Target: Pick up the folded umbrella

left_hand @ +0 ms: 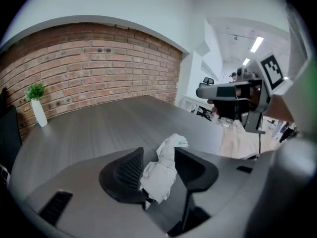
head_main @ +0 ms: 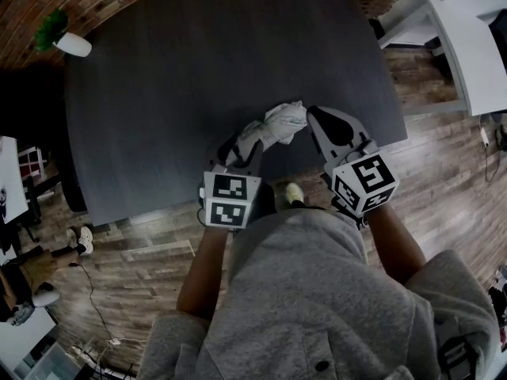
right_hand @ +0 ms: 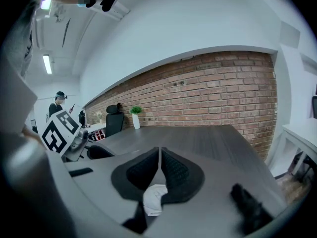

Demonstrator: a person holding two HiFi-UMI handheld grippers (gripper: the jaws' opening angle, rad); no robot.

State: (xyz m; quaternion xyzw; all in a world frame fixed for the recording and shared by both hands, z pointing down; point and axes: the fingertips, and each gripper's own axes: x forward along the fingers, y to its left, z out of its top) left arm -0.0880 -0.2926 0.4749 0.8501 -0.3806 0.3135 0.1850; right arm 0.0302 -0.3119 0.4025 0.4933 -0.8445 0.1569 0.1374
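The folded umbrella [head_main: 273, 127], a crumpled white-grey bundle, lies near the front edge of the dark table [head_main: 198, 70]. My left gripper [head_main: 244, 142] is at its near end. In the left gripper view the jaws stand open on either side of the umbrella [left_hand: 161, 172], which fills most of the gap. My right gripper [head_main: 313, 111] is just right of the umbrella's far end, with its jaws shut together [right_hand: 159, 150]. A bit of the white umbrella [right_hand: 155, 200] shows in the gap at the root of those jaws. I cannot tell whether it touches them.
A white vase with a green plant [head_main: 71, 44] stands at the table's far left corner by the brick wall. A white desk [head_main: 475, 46] is off to the right. An office chair [right_hand: 114, 120] stands beyond the table. Wooden floor [head_main: 142, 252] lies below the table's front edge.
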